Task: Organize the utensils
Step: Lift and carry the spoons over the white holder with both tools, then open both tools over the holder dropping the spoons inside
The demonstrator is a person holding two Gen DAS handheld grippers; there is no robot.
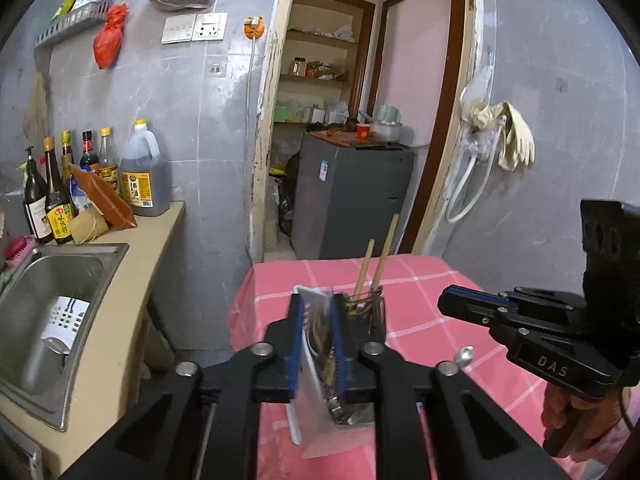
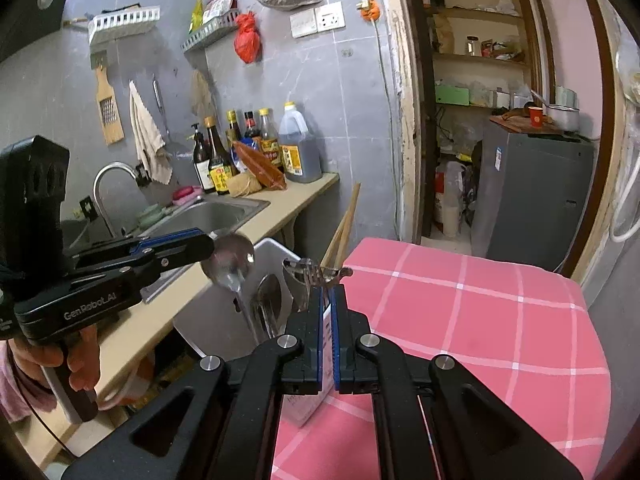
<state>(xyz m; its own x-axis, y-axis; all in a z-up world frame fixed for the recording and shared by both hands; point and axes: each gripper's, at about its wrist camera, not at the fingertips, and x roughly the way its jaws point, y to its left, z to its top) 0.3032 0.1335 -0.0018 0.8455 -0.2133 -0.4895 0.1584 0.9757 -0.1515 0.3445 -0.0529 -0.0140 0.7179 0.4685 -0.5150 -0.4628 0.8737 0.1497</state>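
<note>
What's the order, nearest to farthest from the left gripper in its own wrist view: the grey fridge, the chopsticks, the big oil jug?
From the left gripper:
1. Chopsticks, just ahead, standing in the holder on the pink cloth.
2. Oil jug, left, at the counter's end.
3. Grey fridge, through the doorway, straight ahead.

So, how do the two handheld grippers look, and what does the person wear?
Both grippers, left and right, are black with blue finger pads and silver screws. White lettering marks their sides. A thin black cable hangs off the right one. A pink sleeve shows.
</note>
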